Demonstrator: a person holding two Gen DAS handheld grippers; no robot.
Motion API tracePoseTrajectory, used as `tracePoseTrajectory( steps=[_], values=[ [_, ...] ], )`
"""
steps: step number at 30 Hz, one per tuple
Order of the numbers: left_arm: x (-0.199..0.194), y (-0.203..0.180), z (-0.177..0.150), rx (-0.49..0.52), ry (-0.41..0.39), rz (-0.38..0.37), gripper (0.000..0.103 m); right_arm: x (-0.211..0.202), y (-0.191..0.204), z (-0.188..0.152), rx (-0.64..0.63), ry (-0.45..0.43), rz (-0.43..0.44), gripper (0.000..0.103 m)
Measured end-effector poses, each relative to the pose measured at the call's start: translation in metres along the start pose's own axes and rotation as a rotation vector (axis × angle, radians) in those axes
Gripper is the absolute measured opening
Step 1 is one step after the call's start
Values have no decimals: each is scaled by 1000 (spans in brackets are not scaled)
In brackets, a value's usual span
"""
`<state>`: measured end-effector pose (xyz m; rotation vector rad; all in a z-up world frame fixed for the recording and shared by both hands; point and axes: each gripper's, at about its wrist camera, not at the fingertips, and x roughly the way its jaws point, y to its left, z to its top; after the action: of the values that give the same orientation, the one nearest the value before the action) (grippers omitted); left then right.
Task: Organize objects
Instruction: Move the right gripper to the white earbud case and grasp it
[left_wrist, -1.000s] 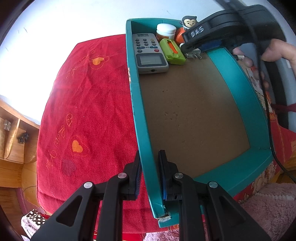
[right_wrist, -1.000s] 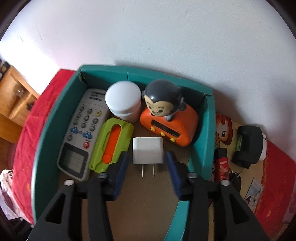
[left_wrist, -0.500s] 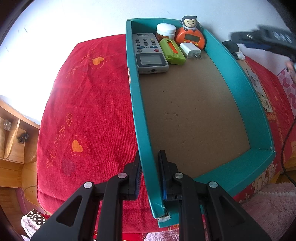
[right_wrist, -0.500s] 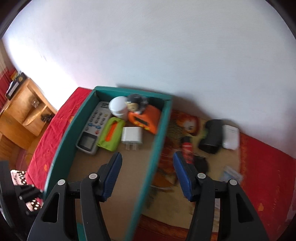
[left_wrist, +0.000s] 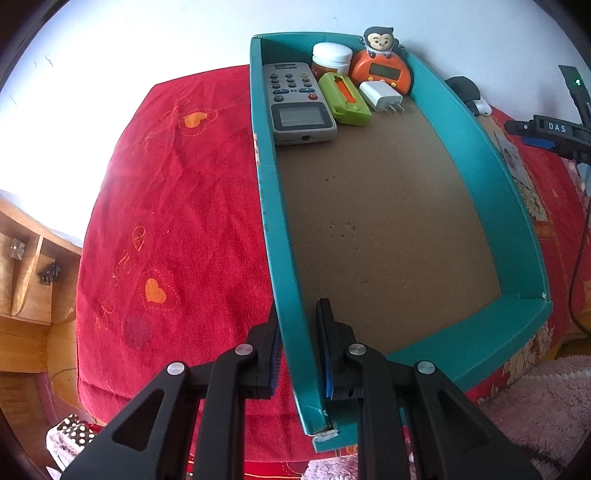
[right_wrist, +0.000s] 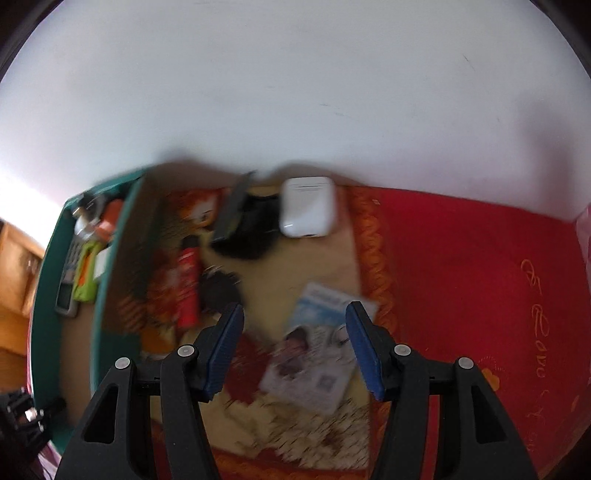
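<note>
A teal box (left_wrist: 495, 192) with a brown floor lies on the red cloth. At its far end sit a grey remote (left_wrist: 297, 101), a green case (left_wrist: 344, 99), a white charger (left_wrist: 382, 96), a white-lidded jar (left_wrist: 331, 58) and an orange monkey clock (left_wrist: 382, 66). My left gripper (left_wrist: 299, 350) is shut on the box's left wall (left_wrist: 269, 206) near the front corner. My right gripper (right_wrist: 293, 347) is open and empty above a card (right_wrist: 314, 354) outside the box. A white earbud case (right_wrist: 306, 206), a black object (right_wrist: 251, 225) and a red tube (right_wrist: 188, 284) lie there too, blurred.
The red cloth (left_wrist: 173, 206) with orange hearts covers the surface, with a patterned mat (right_wrist: 280, 424) under the loose items. A white wall stands behind. Wooden furniture (left_wrist: 26, 280) is at the left and a pink rug (left_wrist: 535, 413) below the front edge.
My right gripper has left the box, swinging right from above the charger to over the loose items outside. The left gripper and the box have stayed put.
</note>
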<state>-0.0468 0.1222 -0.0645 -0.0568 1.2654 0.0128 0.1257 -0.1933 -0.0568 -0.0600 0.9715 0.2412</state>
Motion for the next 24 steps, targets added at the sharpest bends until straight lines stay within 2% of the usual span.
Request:
tracePoseTrajectory(
  steps=[9, 13, 19, 20, 21, 24],
  values=[
    [2, -13, 4, -50, 23, 58, 14, 30, -30, 40, 160, -10, 93, 59],
    [3, -16, 6, -61, 31, 71, 14, 44, -29, 55, 170, -8, 91, 59],
    [5, -16, 11, -83, 33, 76, 14, 52, -22, 66, 99, -26, 32, 59],
    [5, -16, 11, -85, 33, 76, 14, 52, -23, 66, 96, -29, 16, 55],
    [5, -15, 9, -87, 33, 76, 14, 52, -23, 67, 91, -29, -2, 46],
    [4, -14, 9, -91, 32, 77, 14, 47, -29, 61, 71, -31, -53, 45]
  ],
)
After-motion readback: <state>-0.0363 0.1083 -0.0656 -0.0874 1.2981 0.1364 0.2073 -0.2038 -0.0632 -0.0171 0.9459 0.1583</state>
